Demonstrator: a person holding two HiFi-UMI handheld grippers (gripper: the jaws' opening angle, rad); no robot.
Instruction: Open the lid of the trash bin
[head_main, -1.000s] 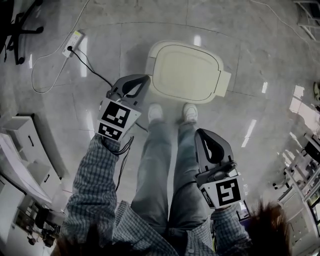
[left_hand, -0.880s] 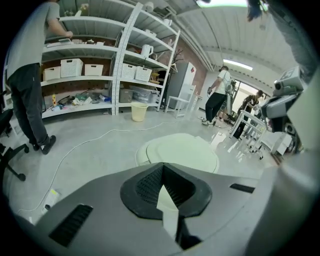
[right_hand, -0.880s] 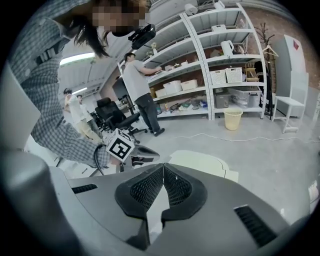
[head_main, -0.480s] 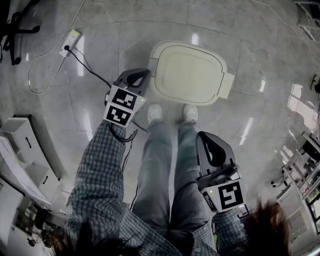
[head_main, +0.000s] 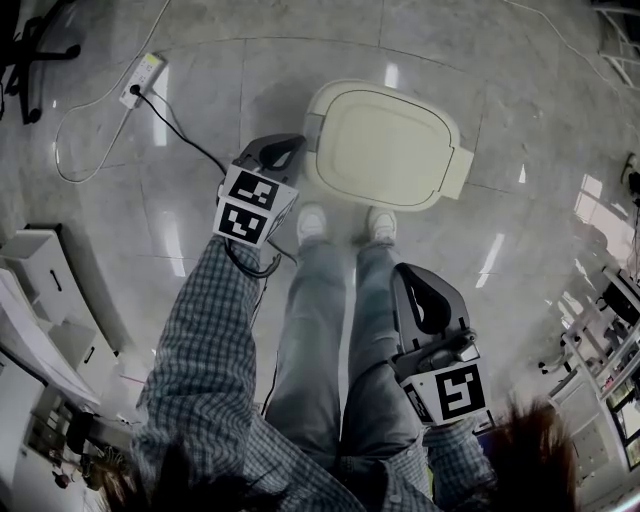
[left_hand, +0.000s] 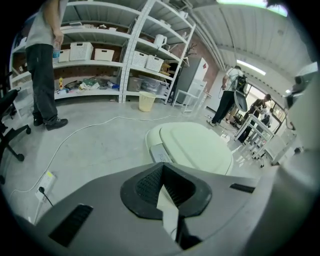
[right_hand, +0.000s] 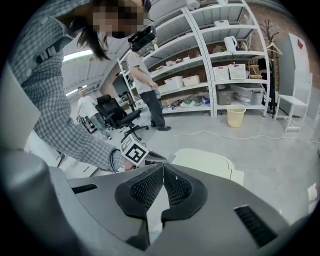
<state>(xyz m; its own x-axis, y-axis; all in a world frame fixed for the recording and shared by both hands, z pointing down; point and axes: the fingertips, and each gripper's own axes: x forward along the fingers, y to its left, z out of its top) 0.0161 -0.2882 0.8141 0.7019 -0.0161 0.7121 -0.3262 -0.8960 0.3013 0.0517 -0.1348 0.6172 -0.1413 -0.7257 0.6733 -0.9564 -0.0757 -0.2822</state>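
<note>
At the bin's left rim, the left hand-held gripper (head_main: 293, 146) is held with its jaws pressed together and nothing between them. Its closed tip is aimed at a small tab (left_hand: 161, 154) on that edge but is not yet touching it. A closed tip is judged suited to pushing or prying rather than grasping. The right hand-held gripper (head_main: 407, 270), likewise closed and empty, is kept back beside the right thigh, presumably in reserve. The left arm is stretched forward and down in a checked sleeve (head_main: 195, 330), while the right arm is bent close to the body. The bin (head_main: 452, 172) stands on the floor (head_main: 200, 100) just ahead of the shoes (head_main: 312, 222), its lid (head_main: 380, 140) lying flat and shut.
</note>
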